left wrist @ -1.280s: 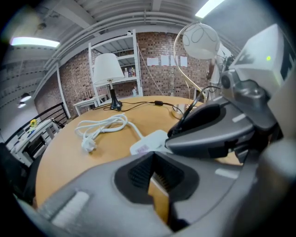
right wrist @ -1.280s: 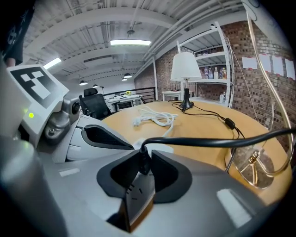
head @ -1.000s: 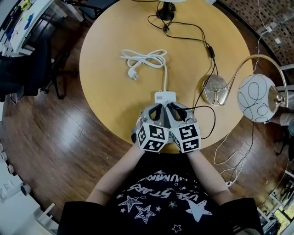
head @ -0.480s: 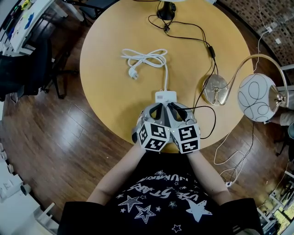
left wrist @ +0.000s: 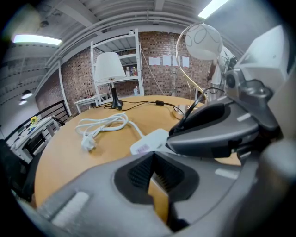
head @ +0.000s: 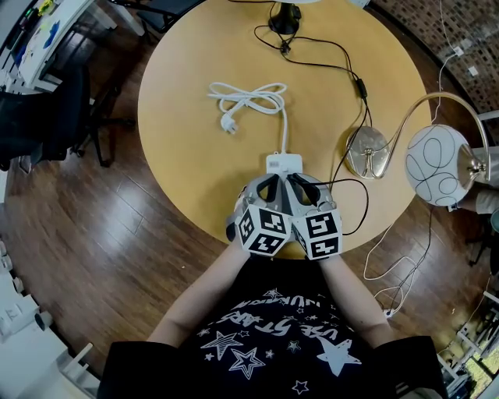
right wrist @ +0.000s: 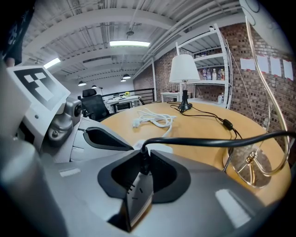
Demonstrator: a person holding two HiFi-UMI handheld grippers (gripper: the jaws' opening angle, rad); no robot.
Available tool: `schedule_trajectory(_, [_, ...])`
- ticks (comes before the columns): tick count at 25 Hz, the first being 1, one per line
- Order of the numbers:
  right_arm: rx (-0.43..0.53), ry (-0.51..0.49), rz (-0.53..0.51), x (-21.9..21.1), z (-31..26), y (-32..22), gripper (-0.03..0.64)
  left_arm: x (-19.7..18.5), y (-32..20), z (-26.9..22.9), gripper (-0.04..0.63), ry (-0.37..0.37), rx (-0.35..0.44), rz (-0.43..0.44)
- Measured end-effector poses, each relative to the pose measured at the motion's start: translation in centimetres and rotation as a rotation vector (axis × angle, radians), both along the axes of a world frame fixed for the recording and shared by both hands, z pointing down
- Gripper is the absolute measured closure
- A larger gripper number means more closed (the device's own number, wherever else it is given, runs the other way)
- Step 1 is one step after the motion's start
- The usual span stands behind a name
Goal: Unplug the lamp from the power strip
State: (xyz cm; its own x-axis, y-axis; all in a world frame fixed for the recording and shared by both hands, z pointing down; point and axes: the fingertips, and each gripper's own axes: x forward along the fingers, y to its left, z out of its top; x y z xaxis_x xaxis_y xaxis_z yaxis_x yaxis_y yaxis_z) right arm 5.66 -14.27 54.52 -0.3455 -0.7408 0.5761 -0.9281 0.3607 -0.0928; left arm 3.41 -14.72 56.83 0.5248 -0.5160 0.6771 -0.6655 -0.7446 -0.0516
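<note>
The white power strip (head: 281, 163) lies near the table's front edge, its white cord (head: 248, 99) coiled behind it. My right gripper (head: 296, 184) is shut on the lamp's black plug (right wrist: 141, 163), whose black cord (right wrist: 208, 142) runs off right toward the brass lamp base (head: 365, 152) and its white globe (head: 437, 165). The strip (right wrist: 156, 149) sits just beyond these fingertips; whether the plug is still seated in it is hidden. My left gripper (head: 270, 184) stands close beside the right one, jaws shut with nothing between them, and the strip (left wrist: 150, 140) is just ahead.
A second lamp with a white shade (right wrist: 183, 69) and black base (head: 283, 17) stands at the table's far edge, its black cord with an inline switch (head: 360, 88) crossing the right side. Chairs (head: 47, 117) stand on the wooden floor to the left.
</note>
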Motion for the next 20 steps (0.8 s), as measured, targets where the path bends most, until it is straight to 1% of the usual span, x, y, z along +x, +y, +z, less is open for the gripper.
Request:
schedule_trajectory(3, [-0.010, -0.004, 0.004, 0.15, 0.33, 0.21, 0.552, 0.03, -0.03, 0.02, 0.591, 0.001, 0.002, 0.000])
schedule_trajectory(8, [0.008, -0.012, 0.002, 0.19, 0.20, 0.11, 0.552, 0.07, -0.01, 0.04, 0.591, 0.002, 0.009, 0.002])
schedule_trajectory(11, [-0.002, -0.019, 0.010, 0.29, 0.35, 0.11, 0.552, 0.15, 0.02, 0.08, 0.591, 0.002, 0.012, 0.006])
schedule_trajectory(17, [-0.023, -0.066, 0.036, 0.49, 0.50, 0.03, 0.552, 0.17, 0.06, 0.08, 0.591, 0.004, 0.026, 0.004])
schedule_trajectory(20, [-0.036, -0.115, 0.076, 0.78, 0.47, 0.00, 0.552, 0.26, 0.03, 0.09, 0.591, 0.000, 0.021, 0.009])
